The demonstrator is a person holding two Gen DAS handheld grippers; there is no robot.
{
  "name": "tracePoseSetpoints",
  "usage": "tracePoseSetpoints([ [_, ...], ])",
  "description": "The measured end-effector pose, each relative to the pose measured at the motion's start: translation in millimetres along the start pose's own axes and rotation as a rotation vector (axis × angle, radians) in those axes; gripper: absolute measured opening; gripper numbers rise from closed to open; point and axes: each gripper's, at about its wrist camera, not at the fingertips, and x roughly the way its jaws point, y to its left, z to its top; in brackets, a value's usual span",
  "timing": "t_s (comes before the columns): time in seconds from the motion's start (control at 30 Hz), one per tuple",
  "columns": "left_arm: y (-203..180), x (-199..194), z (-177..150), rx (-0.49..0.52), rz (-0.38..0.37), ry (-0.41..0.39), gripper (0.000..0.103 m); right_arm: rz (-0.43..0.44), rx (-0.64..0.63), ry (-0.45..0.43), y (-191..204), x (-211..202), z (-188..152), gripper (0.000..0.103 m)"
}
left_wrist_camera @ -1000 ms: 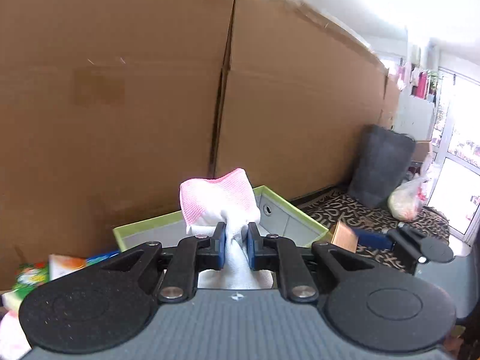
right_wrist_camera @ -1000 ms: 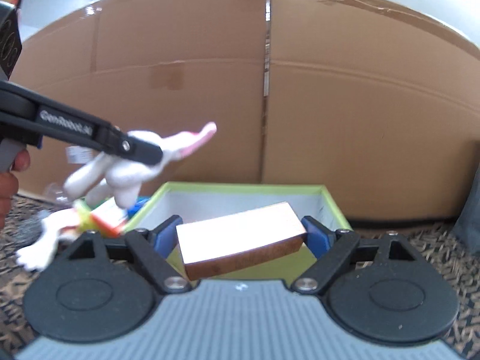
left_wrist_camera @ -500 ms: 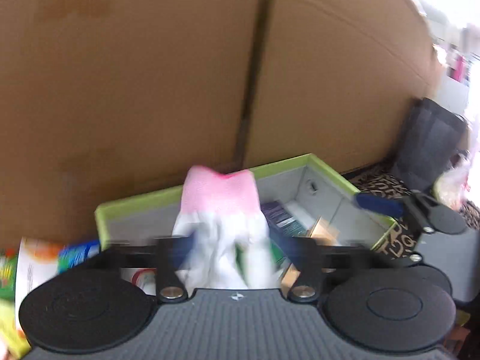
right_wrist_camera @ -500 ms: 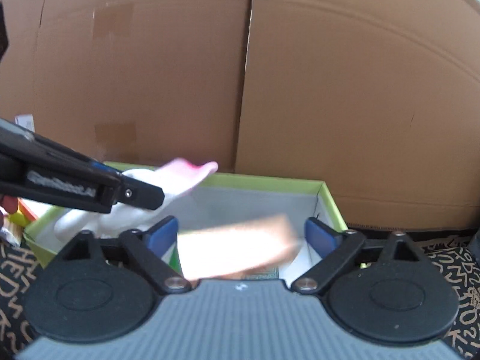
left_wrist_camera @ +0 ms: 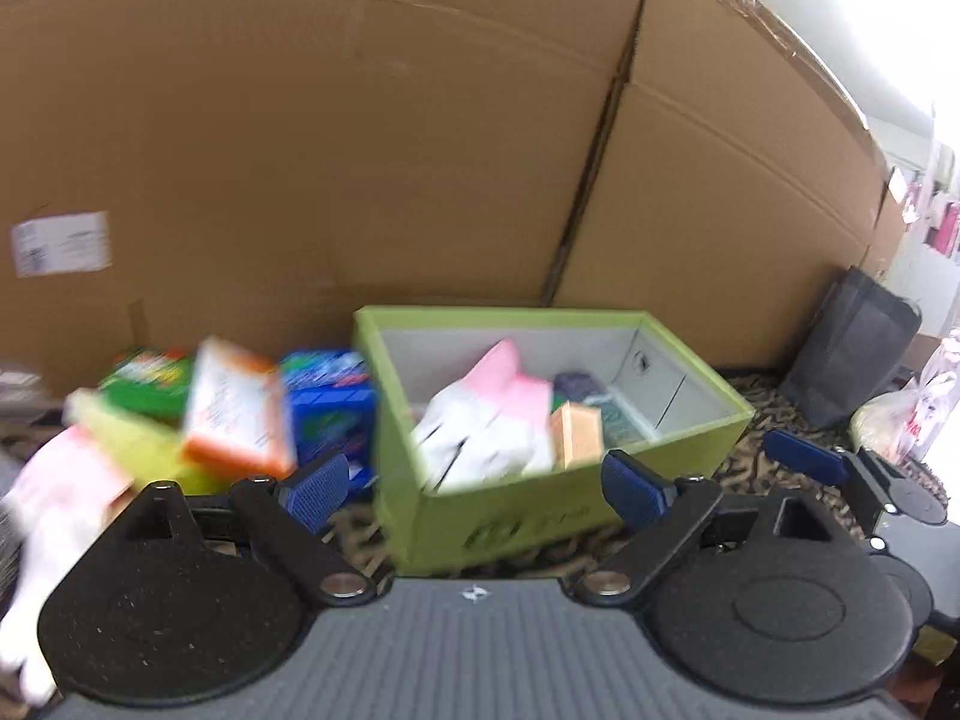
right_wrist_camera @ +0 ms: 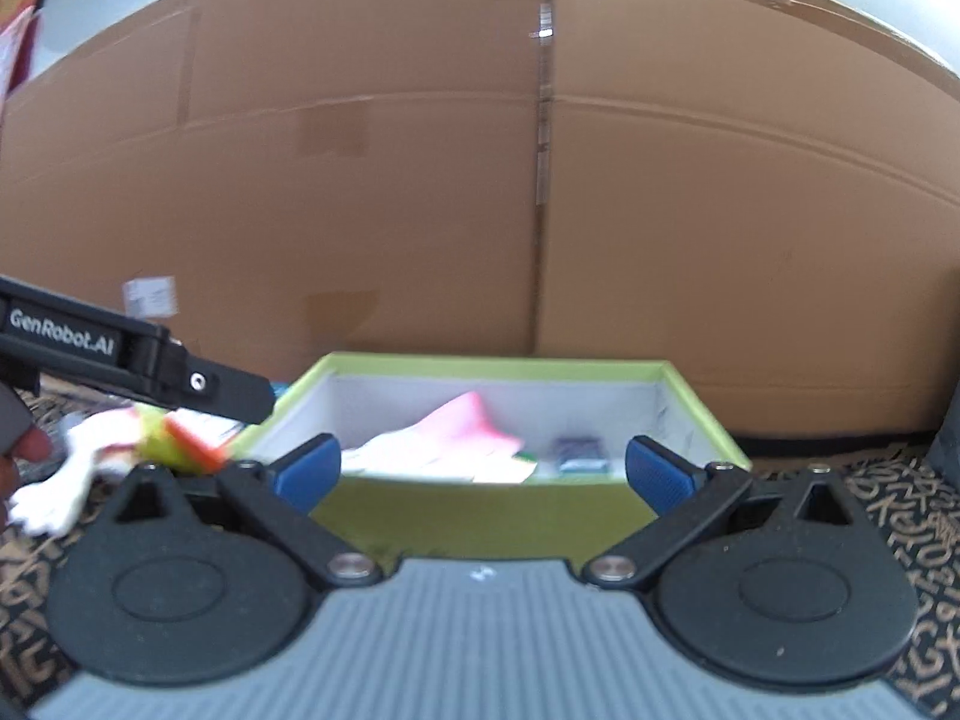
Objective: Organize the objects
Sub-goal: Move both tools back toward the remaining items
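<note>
We are holding both the left tongs [left_wrist_camera: 477, 489] and the right tongs [right_wrist_camera: 483, 471] wide apart, empty, their jaws having just been opening, in front of the green box [left_wrist_camera: 516, 516]. Inside the box the pink-and-white glove [left_wrist_camera: 486, 420] is lying soft and limp beside the stiff tan block [left_wrist_camera: 577, 433]. Left of the box, light cartons [left_wrist_camera: 237, 414] are waiting; we judge their flat sides the best hold.
</note>
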Motion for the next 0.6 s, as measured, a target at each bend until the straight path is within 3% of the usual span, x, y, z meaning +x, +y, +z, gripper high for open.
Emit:
tracePoseSetpoints([
  [0.13,12.8,-25.8,-27.1,-0.003,0.055,0.002,0.094,0.016,-0.001,0.07,28.7,-21.4,-13.0,0.103],
  [0.37,44.0,-52.7,-71.9,-0.062,0.135,0.058,0.094,0.093,0.07,0.242,64.2,-23.7,-54.1,0.103],
  [0.6,86.6,-68.7,-85.2,-0.133,0.243,0.081,0.094,0.192,0.052,0.327,102.1,-24.2,-70.6,0.103],
])
